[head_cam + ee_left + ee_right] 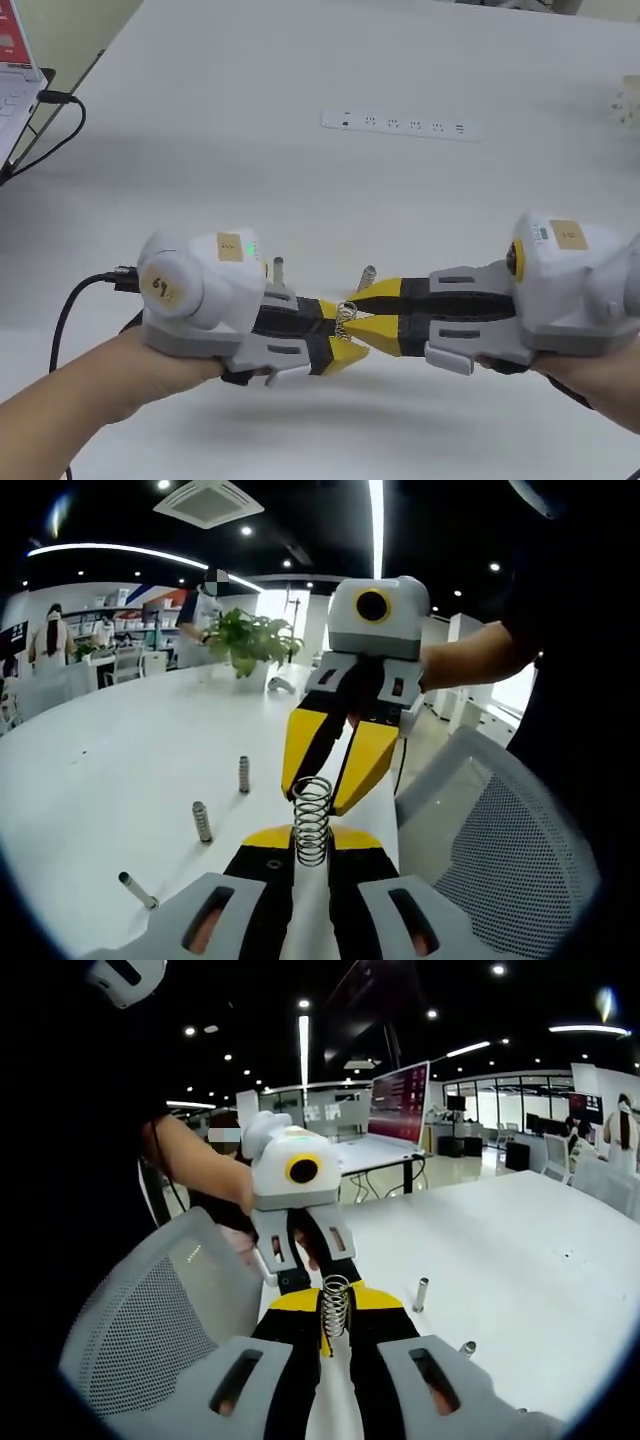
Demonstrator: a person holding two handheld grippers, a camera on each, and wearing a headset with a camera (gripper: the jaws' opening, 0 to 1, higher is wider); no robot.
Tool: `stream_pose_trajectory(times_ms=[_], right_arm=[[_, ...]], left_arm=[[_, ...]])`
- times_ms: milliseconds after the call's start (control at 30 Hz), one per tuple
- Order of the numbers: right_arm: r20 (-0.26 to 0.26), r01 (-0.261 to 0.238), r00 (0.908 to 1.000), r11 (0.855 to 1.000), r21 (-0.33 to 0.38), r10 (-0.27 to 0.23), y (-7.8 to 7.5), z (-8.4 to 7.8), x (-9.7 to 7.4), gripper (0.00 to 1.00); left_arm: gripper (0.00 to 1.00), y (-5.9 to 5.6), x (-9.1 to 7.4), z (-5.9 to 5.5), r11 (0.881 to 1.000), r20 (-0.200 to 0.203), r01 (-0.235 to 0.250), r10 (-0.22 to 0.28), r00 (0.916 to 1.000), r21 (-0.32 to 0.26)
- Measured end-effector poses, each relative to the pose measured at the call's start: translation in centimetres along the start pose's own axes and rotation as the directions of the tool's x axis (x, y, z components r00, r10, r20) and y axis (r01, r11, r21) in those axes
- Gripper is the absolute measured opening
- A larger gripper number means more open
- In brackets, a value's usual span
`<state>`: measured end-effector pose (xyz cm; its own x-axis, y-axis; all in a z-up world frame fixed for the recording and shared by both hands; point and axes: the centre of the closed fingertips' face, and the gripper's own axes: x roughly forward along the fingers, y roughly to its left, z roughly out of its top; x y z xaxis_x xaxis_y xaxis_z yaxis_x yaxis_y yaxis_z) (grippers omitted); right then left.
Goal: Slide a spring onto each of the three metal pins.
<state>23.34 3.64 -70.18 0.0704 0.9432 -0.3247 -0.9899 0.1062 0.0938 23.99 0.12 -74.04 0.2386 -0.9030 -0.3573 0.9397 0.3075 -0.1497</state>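
Note:
A small metal spring (345, 318) hangs just above the white table (300, 180), between the tips of both grippers. My left gripper (335, 335) reaches in from the left and my right gripper (362, 316) from the right, tip to tip. In the left gripper view the spring (312, 820) stands clamped between my own yellow jaw tips, with the right gripper (327, 780) closed around its top. In the right gripper view the spring (335, 1307) sits between my own tips. Behind stand a pin (278, 268) and another pin (368, 275). Two pins look ribbed with springs (243, 773) (202, 821); a third pin (137, 890) is bare.
A white power strip (400, 125) lies further back on the table. A laptop (15, 60) and its black cable (55, 120) are at the far left edge. A grey mesh chair (500, 850) stands beside the table.

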Motion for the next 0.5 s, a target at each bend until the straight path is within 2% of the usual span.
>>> stream_pose_trajectory(times_ms=[500], right_arm=[[-0.009, 0.024, 0.9997, 1.0, -0.01, -0.024, -0.45, -0.01, -0.12, 0.07]], left_arm=[[0.19, 0.75, -0.59, -0.52, 0.999, 0.018, -0.04, 0.04, 0.999, -0.029]])
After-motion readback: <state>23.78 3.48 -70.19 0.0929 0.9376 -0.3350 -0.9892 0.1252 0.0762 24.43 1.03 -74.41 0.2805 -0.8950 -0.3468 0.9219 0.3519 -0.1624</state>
